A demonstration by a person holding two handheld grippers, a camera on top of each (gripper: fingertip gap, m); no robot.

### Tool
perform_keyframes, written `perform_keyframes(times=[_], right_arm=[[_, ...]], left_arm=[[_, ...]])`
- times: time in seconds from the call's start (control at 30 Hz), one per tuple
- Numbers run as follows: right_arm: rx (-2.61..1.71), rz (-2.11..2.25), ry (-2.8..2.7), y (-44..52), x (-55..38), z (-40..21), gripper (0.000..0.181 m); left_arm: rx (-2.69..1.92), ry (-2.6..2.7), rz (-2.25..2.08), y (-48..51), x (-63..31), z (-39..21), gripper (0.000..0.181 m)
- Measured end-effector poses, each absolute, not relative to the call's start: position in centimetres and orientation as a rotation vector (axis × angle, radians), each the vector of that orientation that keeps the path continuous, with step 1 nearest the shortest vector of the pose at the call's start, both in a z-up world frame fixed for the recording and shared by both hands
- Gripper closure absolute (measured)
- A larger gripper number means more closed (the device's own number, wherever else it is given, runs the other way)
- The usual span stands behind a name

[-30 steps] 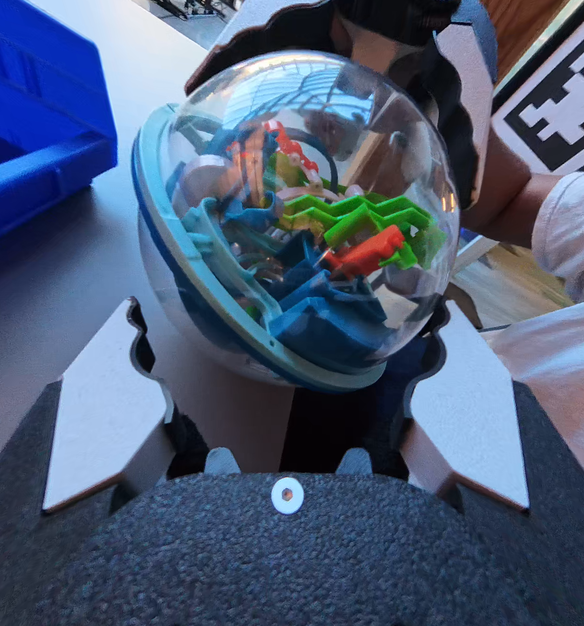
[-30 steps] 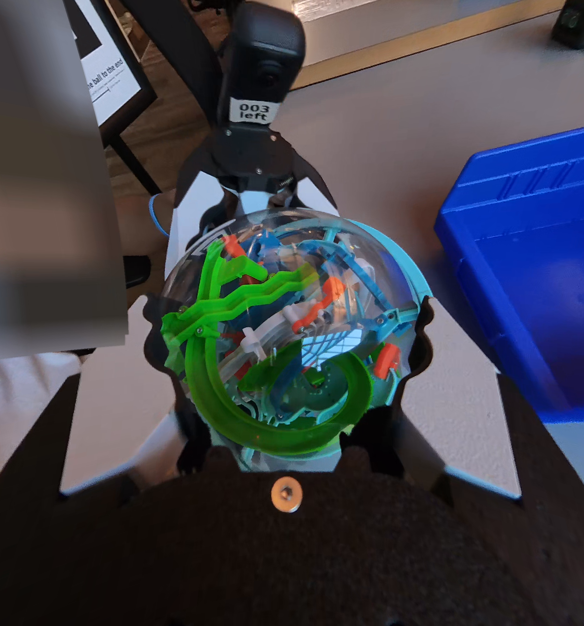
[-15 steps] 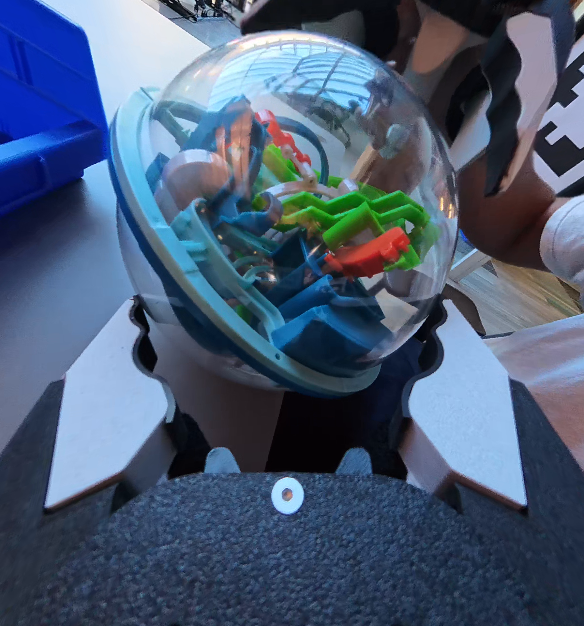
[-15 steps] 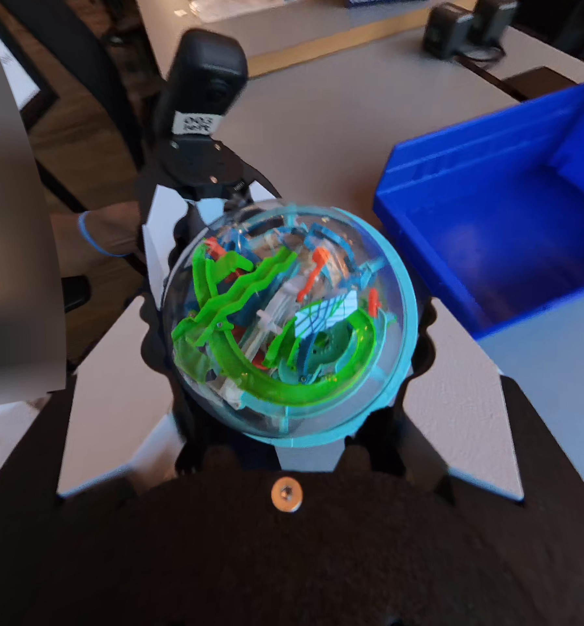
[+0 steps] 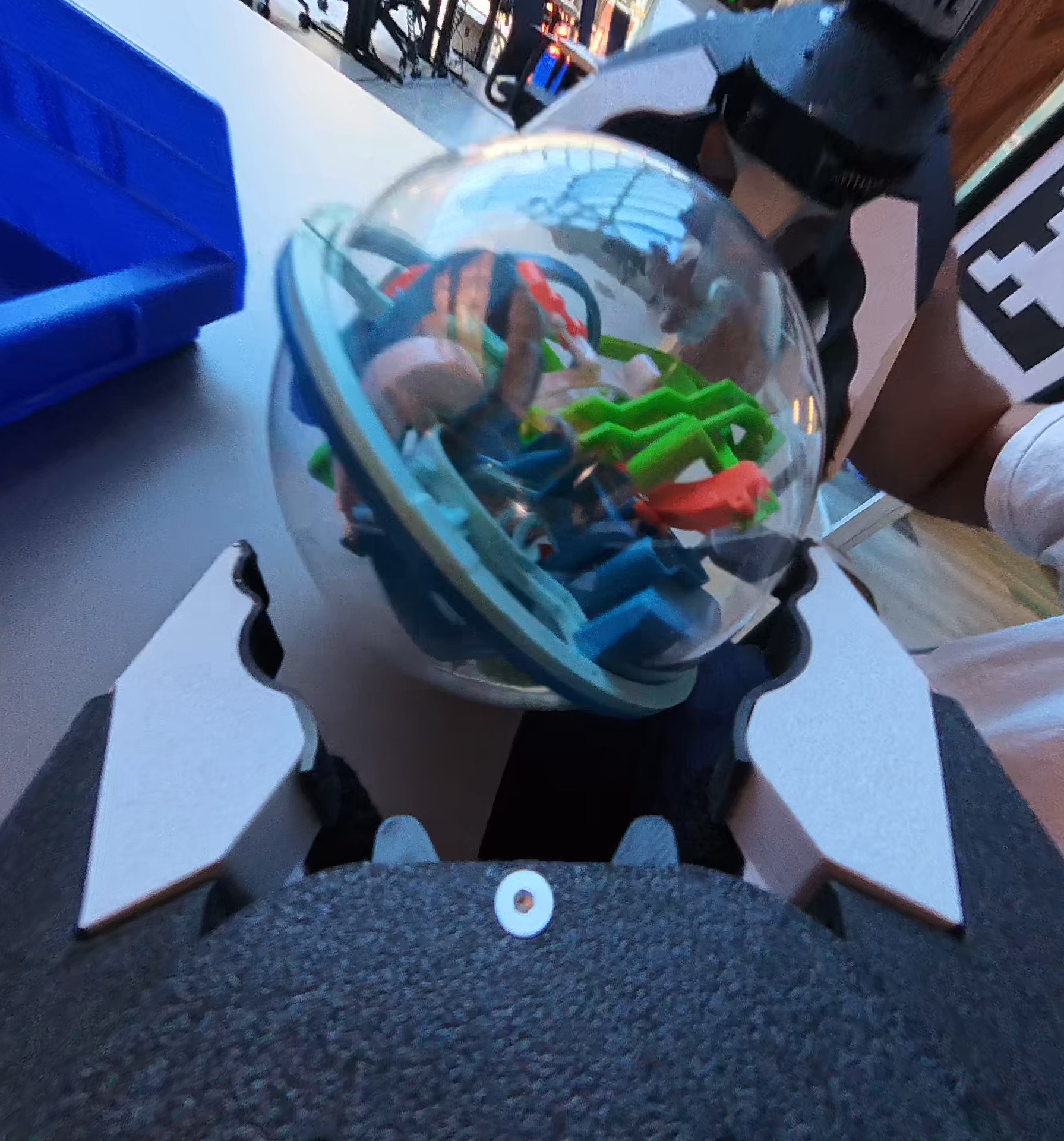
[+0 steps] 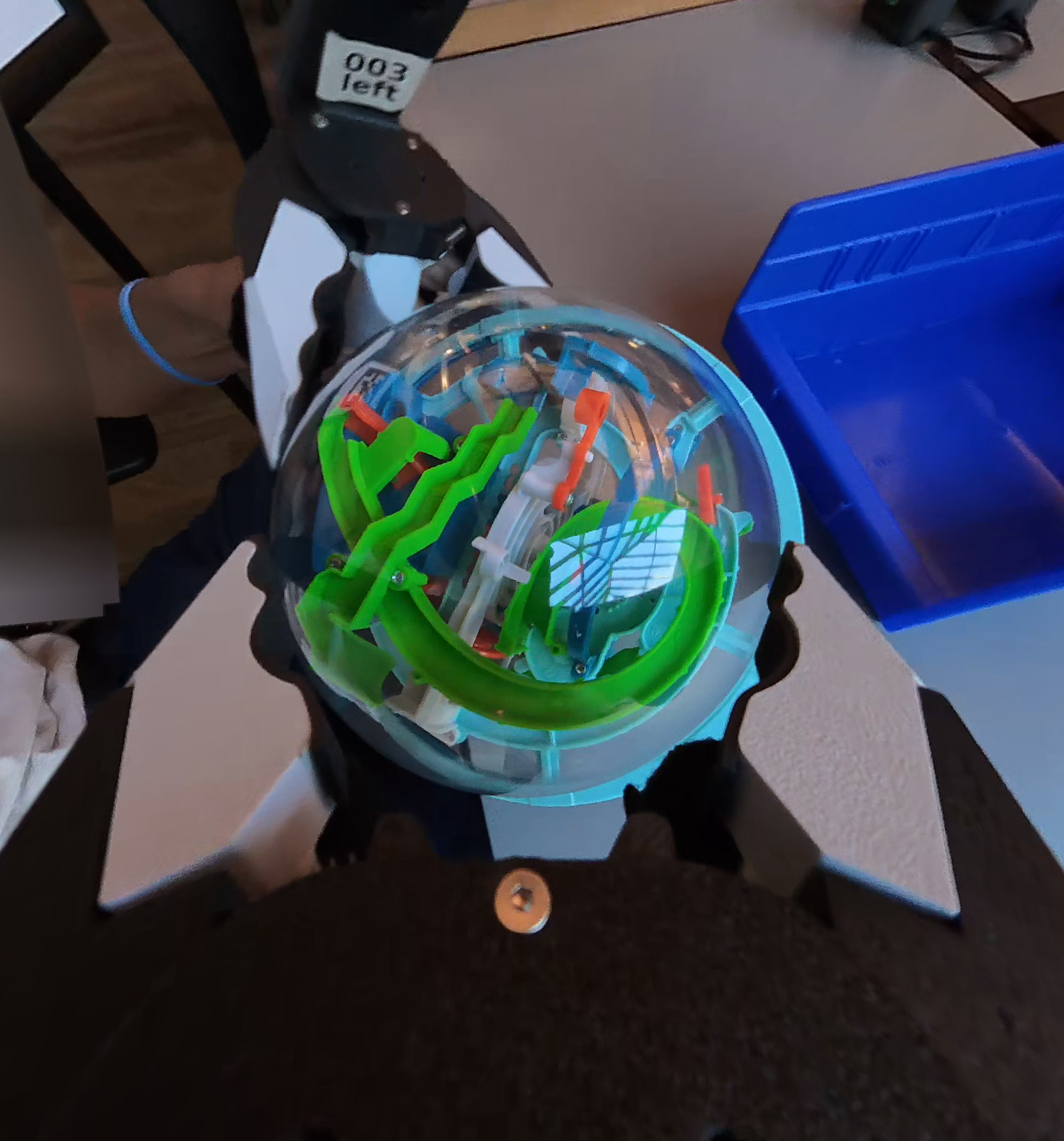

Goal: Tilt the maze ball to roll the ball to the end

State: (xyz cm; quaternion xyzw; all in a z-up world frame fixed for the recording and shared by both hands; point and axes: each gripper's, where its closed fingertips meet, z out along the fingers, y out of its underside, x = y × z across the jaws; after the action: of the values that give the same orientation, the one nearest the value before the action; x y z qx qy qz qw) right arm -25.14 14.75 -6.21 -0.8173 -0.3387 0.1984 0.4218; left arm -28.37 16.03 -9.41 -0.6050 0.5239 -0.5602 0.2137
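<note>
The maze ball (image 5: 541, 420) is a clear sphere with a light blue ring and green, blue and orange tracks inside. It is held tilted above the grey table (image 5: 85, 555). My right gripper (image 6: 523, 586) is shut on the ball (image 6: 529, 555), one finger on each side of it. My left gripper (image 5: 523, 555) is open at the ball's far side. Its right fingertip (image 5: 794, 555) touches the shell and its left fingertip (image 5: 245, 555) stands apart from it. The left gripper's black body (image 6: 381, 167) shows behind the ball. I cannot make out the small rolling ball inside.
A blue bin (image 5: 85, 278) stands on the table beside the ball and also shows in the right wrist view (image 6: 949, 401). A person's arm (image 5: 924, 432) and white sleeve (image 5: 1048, 481) are at the right. A black-and-white marker board (image 5: 1041, 278) stands behind them.
The maze ball has been turned in the right gripper, and its blue ring now runs steeper in the left wrist view. The right gripper has swung round over it. The blue bin has shifted in both views.
</note>
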Motion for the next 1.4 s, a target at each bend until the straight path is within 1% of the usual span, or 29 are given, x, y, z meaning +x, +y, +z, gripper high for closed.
perform_keyframes(times=[0.23,0.4,0.57,0.63,0.73,0.77,0.9,1.0,1.1,1.17,1.27,1.4], right_arm=[[-1.926,0.592,-0.991,14.9,-25.4,-6.1,0.030],[-1.940,0.597,-0.968,15.0,-25.4,-6.0,0.029],[-1.965,0.589,-0.775,14.7,-24.8,-3.4,0.030],[-2.020,0.580,-0.671,14.3,-24.2,-3.3,0.030],[-2.091,0.580,-0.596,13.6,-24.3,-4.5,0.029],[-2.106,0.564,-0.606,13.5,-24.5,-4.9,0.030],[-2.184,0.433,-0.692,13.9,-24.3,-7.3,0.027],[-2.170,0.448,-0.726,14.2,-24.4,-7.3,0.027],[-2.155,0.486,-0.794,14.4,-24.0,-7.5,0.027],[-2.135,0.492,-0.861,14.4,-23.6,-7.8,0.027],[-2.127,0.476,-0.955,14.5,-23.2,-8.6,0.027],[-2.104,0.497,-0.976,15.3,-23.4,-8.6,0.027]], left_arm=[[-1.694,1.459,-1.756,15.5,-27.3,-9.2,0.022],[-1.702,1.445,-1.756,15.5,-27.5,-9.2,0.023],[-1.696,1.459,-1.688,15.0,-27.7,-9.4,0.023],[-1.701,1.458,-1.643,14.8,-27.7,-9.5,0.023],[-1.706,1.460,-1.576,14.6,-27.7,-9.8,0.023],[-1.711,1.460,-1.558,14.5,-27.6,-9.9,0.023],[-1.729,1.467,-1.505,14.4,-27.4,-10.1,0.023],[-1.734,1.462,-1.485,14.6,-27.6,-10.2,0.024],[-1.705,1.449,-1.533,15.3,-27.9,-9.8,0.029],[-1.689,1.414,-1.609,16.0,-28.1,-9.2,0.023],[-1.663,1.410,-1.685,16.6,-27.9,-8.6,0.023],[-1.682,1.423,-1.650,16.9,-27.1,-9.6,0.022]])
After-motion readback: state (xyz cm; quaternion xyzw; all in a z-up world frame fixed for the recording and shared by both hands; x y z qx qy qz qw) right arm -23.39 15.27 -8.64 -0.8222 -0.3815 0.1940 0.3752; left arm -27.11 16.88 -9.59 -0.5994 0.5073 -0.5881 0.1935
